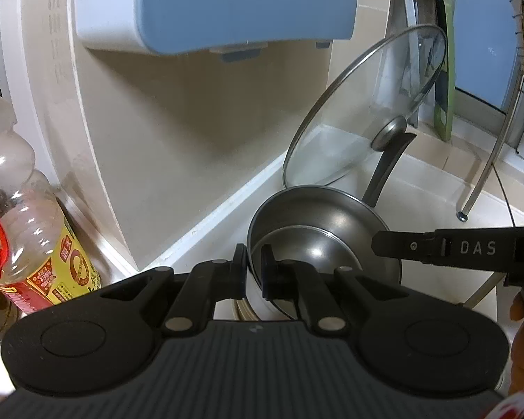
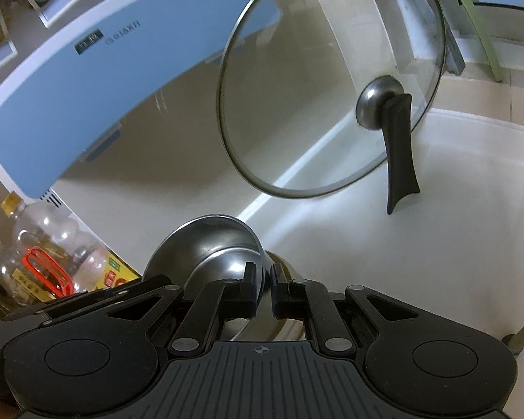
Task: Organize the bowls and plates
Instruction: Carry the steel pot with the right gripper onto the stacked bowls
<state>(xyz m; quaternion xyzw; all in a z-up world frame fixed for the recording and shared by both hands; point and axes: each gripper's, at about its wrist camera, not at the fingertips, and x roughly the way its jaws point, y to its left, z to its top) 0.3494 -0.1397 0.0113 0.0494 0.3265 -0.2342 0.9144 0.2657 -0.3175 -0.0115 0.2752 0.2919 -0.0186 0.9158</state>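
Left gripper [image 1: 254, 269] is clamped on the near rim of the steel bowl [image 1: 318, 230], which lies directly ahead of it, tilted. Right gripper [image 2: 263, 288] pinches the same bowl's rim at its right edge. Both are in contact; neither is nearer.

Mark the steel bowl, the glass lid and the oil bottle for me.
steel bowl [image 1: 318, 220]: left wrist view, on its upturned outer wall.
glass lid [image 2: 332, 80]: right wrist view, on the clear pane left of the knob.
oil bottle [image 1: 21, 216]: left wrist view, on its clear body.
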